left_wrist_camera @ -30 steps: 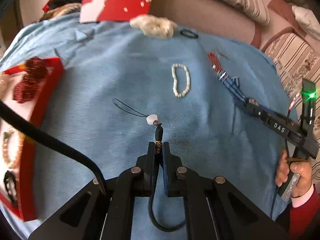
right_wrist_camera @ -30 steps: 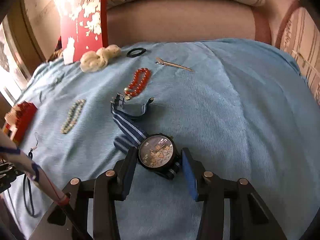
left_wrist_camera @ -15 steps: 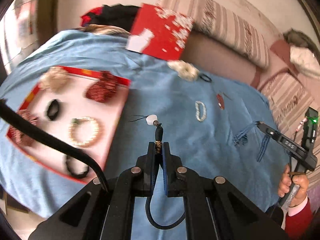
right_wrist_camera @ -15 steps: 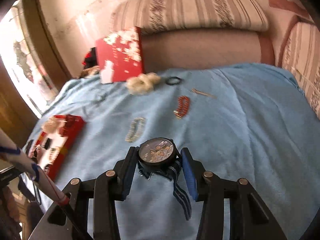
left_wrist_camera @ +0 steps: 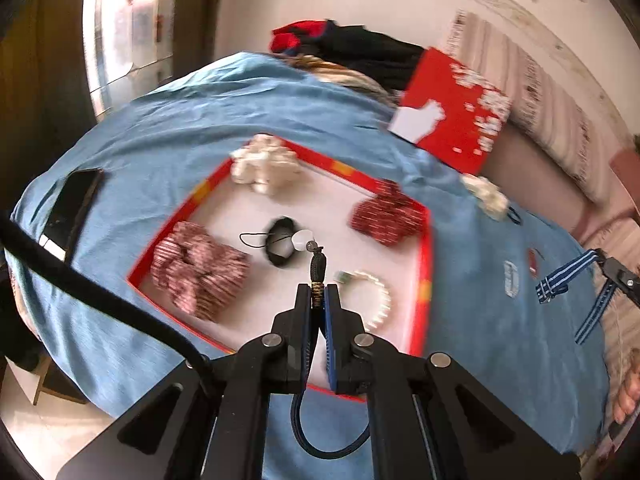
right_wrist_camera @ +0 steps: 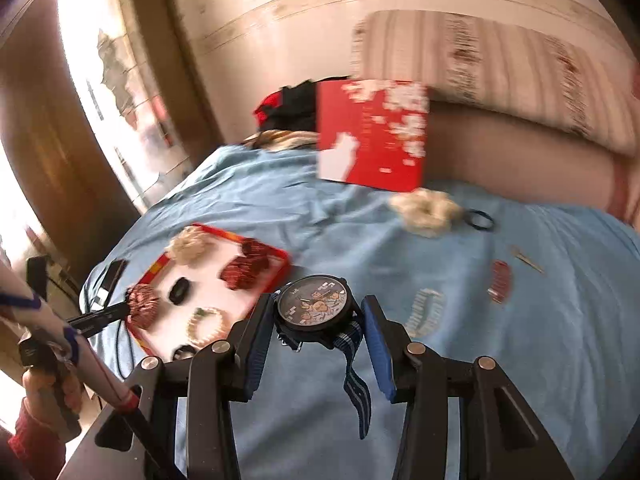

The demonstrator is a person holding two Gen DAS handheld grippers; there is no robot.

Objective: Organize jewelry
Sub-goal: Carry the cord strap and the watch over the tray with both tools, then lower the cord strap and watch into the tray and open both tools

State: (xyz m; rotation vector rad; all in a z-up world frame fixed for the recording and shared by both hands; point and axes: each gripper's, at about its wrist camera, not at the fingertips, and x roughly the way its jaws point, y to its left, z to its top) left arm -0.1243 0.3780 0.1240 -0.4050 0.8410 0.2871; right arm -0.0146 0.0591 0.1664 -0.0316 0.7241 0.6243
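Note:
My left gripper [left_wrist_camera: 318,300] is shut on a black cord charm [left_wrist_camera: 317,268] with a white bead, held above the red-rimmed white tray [left_wrist_camera: 425,256]. The tray holds scrunchies [left_wrist_camera: 200,268], a black ring [left_wrist_camera: 282,246] and a pearl bracelet [left_wrist_camera: 374,300]. My right gripper [right_wrist_camera: 316,332] is shut on a dark watch [right_wrist_camera: 314,306] with a striped blue strap, lifted above the blue cloth [right_wrist_camera: 520,360]. The tray also shows in the right wrist view [right_wrist_camera: 280,258], to the left of the watch. A pale bead bracelet [right_wrist_camera: 424,312] and a red bracelet [right_wrist_camera: 500,280] lie on the cloth.
A red box lid [right_wrist_camera: 372,136] leans on the sofa back. A white scrunchie [right_wrist_camera: 428,210], a black hair tie [right_wrist_camera: 478,220] and a metal clip [right_wrist_camera: 526,258] lie behind. A phone [left_wrist_camera: 70,212] lies left of the tray.
Both grippers have lifted and swung left. The left one now holds the charm over the tray. The right one has carried the watch off the cloth toward the tray.

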